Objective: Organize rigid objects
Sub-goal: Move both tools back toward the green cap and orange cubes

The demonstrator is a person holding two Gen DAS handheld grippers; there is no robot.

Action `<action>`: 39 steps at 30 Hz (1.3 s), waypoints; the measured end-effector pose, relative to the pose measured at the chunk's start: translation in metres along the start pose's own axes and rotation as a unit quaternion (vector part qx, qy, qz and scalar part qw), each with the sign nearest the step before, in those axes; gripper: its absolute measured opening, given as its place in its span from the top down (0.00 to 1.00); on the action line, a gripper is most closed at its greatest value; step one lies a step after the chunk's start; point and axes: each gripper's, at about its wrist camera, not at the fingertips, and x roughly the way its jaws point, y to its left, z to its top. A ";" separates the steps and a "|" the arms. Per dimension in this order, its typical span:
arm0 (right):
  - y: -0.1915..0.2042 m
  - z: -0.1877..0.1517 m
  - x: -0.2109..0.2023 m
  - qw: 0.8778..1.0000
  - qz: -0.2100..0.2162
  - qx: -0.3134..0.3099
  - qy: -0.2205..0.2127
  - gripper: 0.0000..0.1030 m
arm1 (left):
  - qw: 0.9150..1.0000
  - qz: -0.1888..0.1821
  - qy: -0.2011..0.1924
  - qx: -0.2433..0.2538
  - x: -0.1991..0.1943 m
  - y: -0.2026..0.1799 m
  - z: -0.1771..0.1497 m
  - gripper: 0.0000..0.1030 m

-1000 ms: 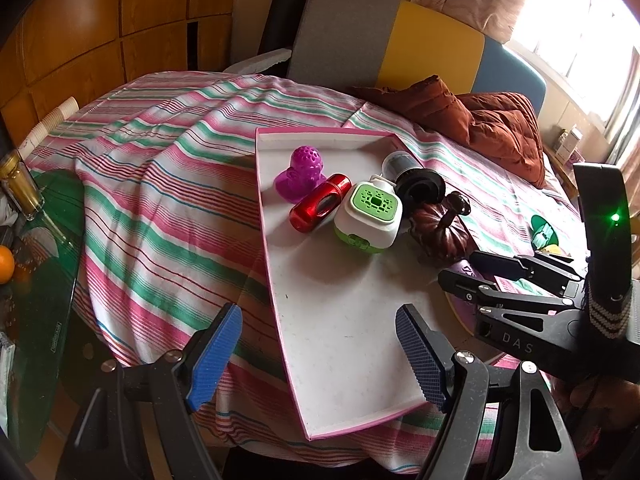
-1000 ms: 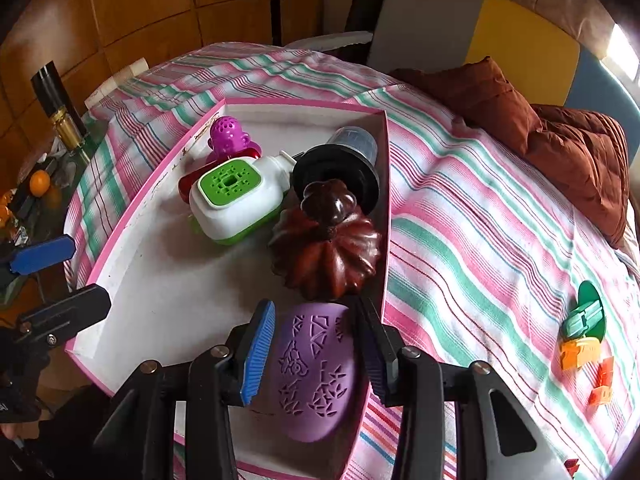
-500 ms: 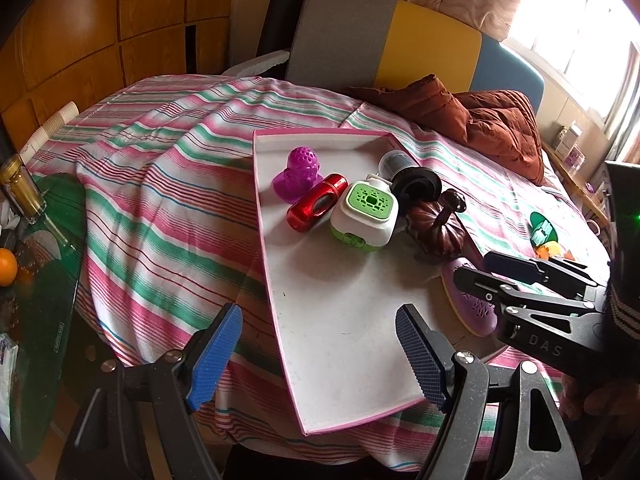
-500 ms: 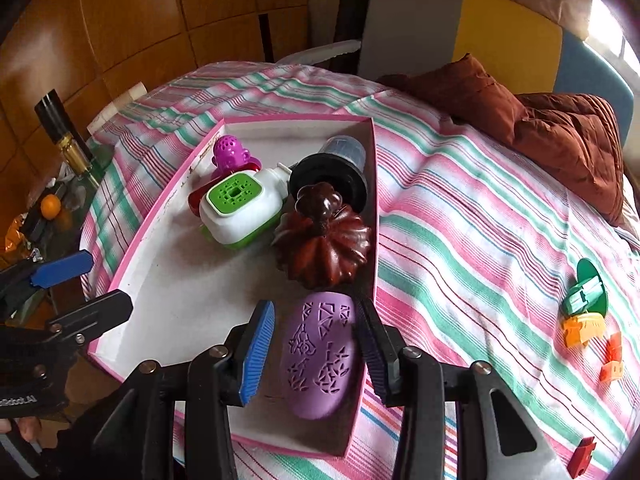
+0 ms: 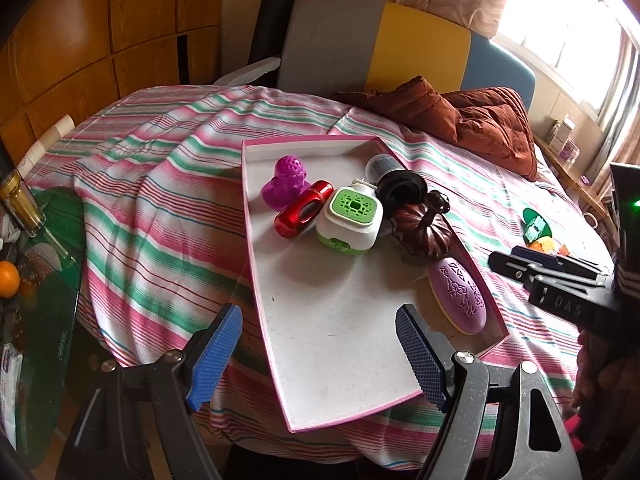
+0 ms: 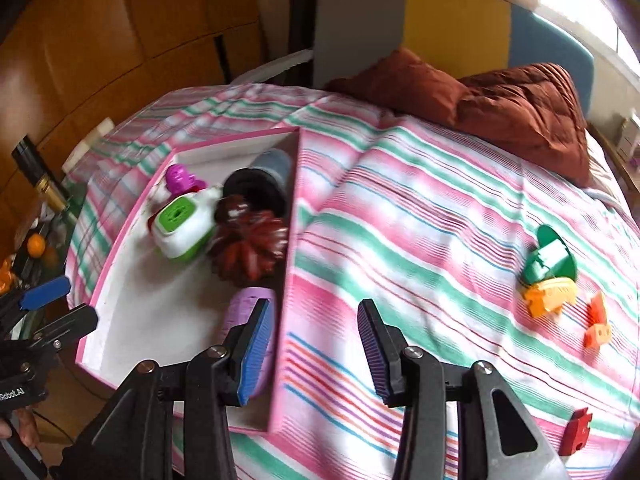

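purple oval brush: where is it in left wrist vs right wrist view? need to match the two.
Left wrist: purple oval brush lies right of centre, inside the pink-rimmed tray against its right wall.
Right wrist: purple oval brush sits lower left, partly behind the left fingertip.
Shared landmark: the brown pumpkin-shaped piece, just beyond the brush in both.

Blurred by motion throughout the right wrist view, with the purple oval piece (image 6: 245, 322) half hidden behind the left finger of the right gripper (image 6: 312, 354) and the red cylinder (image 6: 151, 222) almost wholly covered by the green-and-white box (image 6: 182, 232). Cut off at the right edge of the left wrist view: the right gripper's body. Too small and overlapped there to tell apart: the coloured pieces (image 5: 538, 232) on the striped cloth (image 5: 160, 200).
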 end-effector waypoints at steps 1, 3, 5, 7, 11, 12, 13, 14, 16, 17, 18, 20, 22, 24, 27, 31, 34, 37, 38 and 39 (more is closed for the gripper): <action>-0.005 0.000 -0.002 1.000 -0.004 0.005 -0.001 0.57 | 1.000 0.000 0.000 0.001 0.000 -0.001 0.000 0.23; -0.014 0.001 -0.005 1.000 -0.014 0.012 -0.004 0.57 | 1.000 -0.002 0.001 0.005 0.000 -0.004 0.000 0.23; -0.024 0.001 -0.008 1.000 -0.023 0.018 -0.006 0.57 | 1.000 -0.002 0.001 0.009 -0.001 -0.006 0.000 0.23; -0.036 0.002 -0.012 0.999 -0.033 0.025 -0.008 0.57 | 1.000 -0.005 0.000 0.016 -0.002 -0.010 0.000 0.23; -0.066 0.002 -0.020 0.997 -0.057 0.043 -0.011 0.57 | 0.999 -0.009 -0.004 0.031 -0.004 -0.019 0.003 0.23; -0.076 0.002 -0.023 0.997 -0.065 0.050 -0.015 0.57 | 0.999 -0.012 -0.006 0.035 -0.004 -0.022 0.004 0.23; -0.087 0.002 -0.027 0.995 -0.075 0.058 -0.018 0.57 | 0.999 -0.013 -0.007 0.040 -0.005 -0.025 0.005 0.23; -0.099 0.002 -0.031 0.994 -0.087 0.069 -0.022 0.57 | 0.999 -0.015 -0.009 0.045 -0.005 -0.029 0.006 0.23; -0.127 0.001 -0.039 0.989 -0.111 0.097 -0.031 0.57 | 0.998 -0.021 -0.012 0.054 -0.006 -0.037 0.009 0.23; -0.144 0.000 -0.044 0.985 -0.123 0.119 -0.036 0.57 | 0.998 -0.025 -0.012 0.059 -0.006 -0.041 0.012 0.23; -0.161 -0.002 -0.048 0.979 -0.136 0.144 -0.042 0.57 | 0.997 -0.029 -0.012 0.064 -0.005 -0.046 0.014 0.23; -0.195 -0.007 -0.058 0.965 -0.171 0.192 -0.055 0.57 | 0.997 -0.036 -0.013 0.073 -0.005 -0.056 0.018 0.23; -0.227 -0.018 -0.068 0.946 -0.200 0.244 -0.068 0.57 | 0.995 -0.043 -0.014 0.085 -0.004 -0.069 0.022 0.23; -0.255 -0.031 -0.073 0.924 -0.209 0.312 -0.074 0.57 | 0.994 -0.053 -0.012 0.100 -0.001 -0.085 0.027 0.22; -0.286 -0.049 -0.081 0.891 -0.184 0.409 -0.078 0.57 | 0.990 -0.068 -0.004 0.122 0.006 -0.111 0.033 0.22; -0.290 -0.054 -0.084 0.883 -0.165 0.432 -0.081 0.57 | 0.984 -0.090 0.006 0.154 0.020 -0.149 0.042 0.22; -0.287 -0.053 -0.083 0.887 -0.148 0.431 -0.080 0.57 | 0.979 -0.103 0.010 0.173 0.034 -0.178 0.053 0.22; -0.288 -0.052 -0.081 0.889 -0.136 0.430 -0.078 0.57 | 0.974 -0.110 0.011 0.197 0.049 -0.208 0.063 0.23; -0.287 -0.052 -0.080 0.890 -0.132 0.429 -0.076 0.57 | 0.971 -0.117 0.015 0.206 0.057 -0.219 0.068 0.23; -0.287 -0.051 -0.079 0.891 -0.129 0.428 -0.075 0.57 | 0.969 -0.121 0.020 0.213 0.064 -0.227 0.071 0.24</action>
